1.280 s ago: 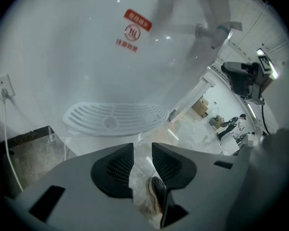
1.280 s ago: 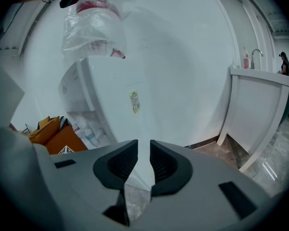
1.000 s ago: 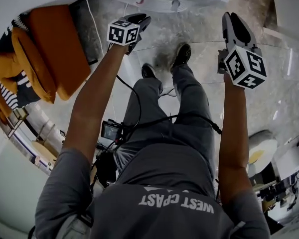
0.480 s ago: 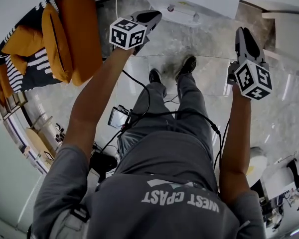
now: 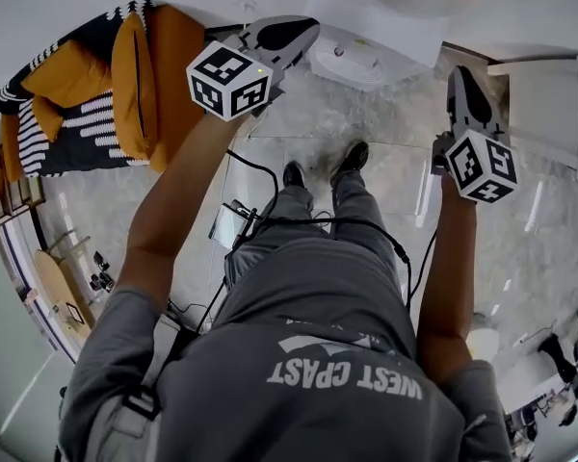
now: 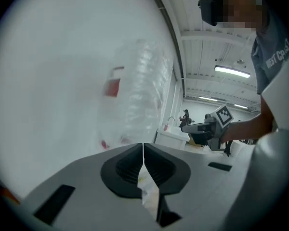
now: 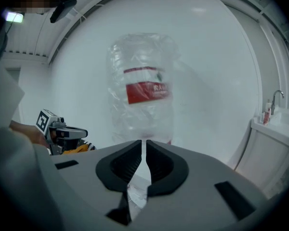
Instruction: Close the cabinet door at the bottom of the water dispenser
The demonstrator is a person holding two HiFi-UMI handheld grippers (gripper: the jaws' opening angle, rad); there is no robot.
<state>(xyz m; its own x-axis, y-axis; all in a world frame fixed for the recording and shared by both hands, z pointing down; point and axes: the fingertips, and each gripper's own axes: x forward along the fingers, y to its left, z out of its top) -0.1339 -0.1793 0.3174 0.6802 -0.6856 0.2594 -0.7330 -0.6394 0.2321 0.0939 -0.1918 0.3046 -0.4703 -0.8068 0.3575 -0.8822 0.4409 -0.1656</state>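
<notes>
Left tongs point(image 6: 143, 150) rose, just closed empty, beside bottle point(image 6: 145, 83).

You are standing on a grey marbled floor point(image 5: 549, 258), an orange sofa point(image 5: 164, 75) with striped cushions point(image 5: 67, 133) sitting at your left. A strip light point(image 6: 232, 71) is glowing overhead; a sink point(image 7: 279, 121) is standing against the white wall point(image 7: 207, 57).

White water dispenser point(image 5: 356, 56), upright, cabinet door hidden
</notes>
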